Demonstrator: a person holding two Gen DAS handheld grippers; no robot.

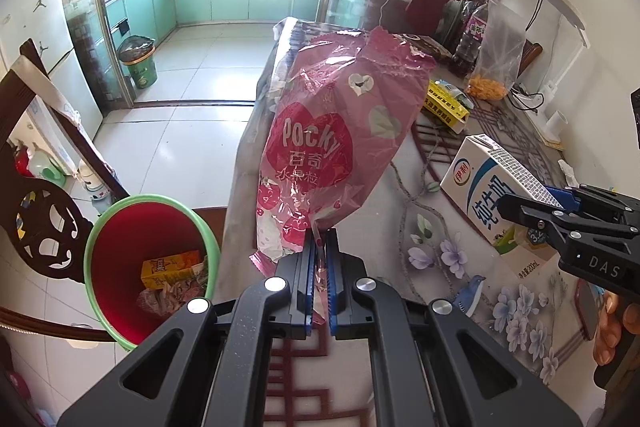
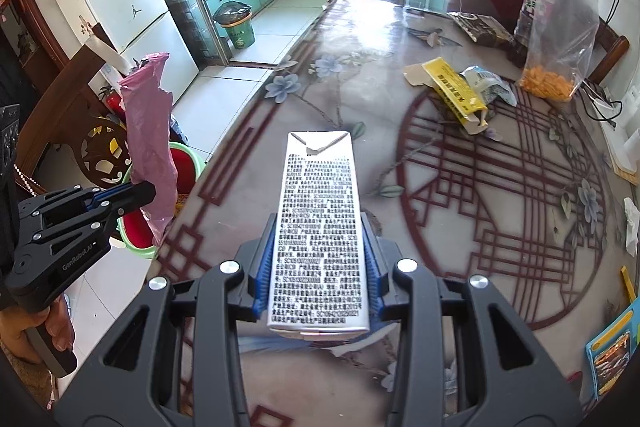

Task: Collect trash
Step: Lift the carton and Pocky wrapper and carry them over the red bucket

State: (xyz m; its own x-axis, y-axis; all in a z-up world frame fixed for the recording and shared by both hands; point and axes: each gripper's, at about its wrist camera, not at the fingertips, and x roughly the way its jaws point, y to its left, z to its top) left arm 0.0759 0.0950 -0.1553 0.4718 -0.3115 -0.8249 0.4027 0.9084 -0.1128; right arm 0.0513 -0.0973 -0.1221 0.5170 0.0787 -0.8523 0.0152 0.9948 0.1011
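My left gripper (image 1: 320,247) is shut on the lower end of a pink Pocky wrapper (image 1: 332,131), which stands up above the table's left edge. In the right wrist view the same wrapper (image 2: 150,139) hangs over the floor at the left, held by the left gripper (image 2: 150,191). My right gripper (image 2: 318,267) is shut on a white milk carton (image 2: 318,231), its blue pads pressing both long sides, held above the table. That carton (image 1: 496,195) also shows at the right of the left wrist view. A red bin with a green rim (image 1: 150,263) stands on the floor left of the table, holding several pieces of trash.
On the table (image 2: 340,75) lie a yellow box (image 2: 456,91), a crumpled pale wrapper (image 2: 490,85), a dark packet (image 2: 478,27), a clear bag of orange snacks (image 2: 554,59) and a bottle (image 2: 532,15). A dark wooden chair (image 1: 40,227) stands by the bin. A green bin (image 1: 138,61) sits by the kitchen door.
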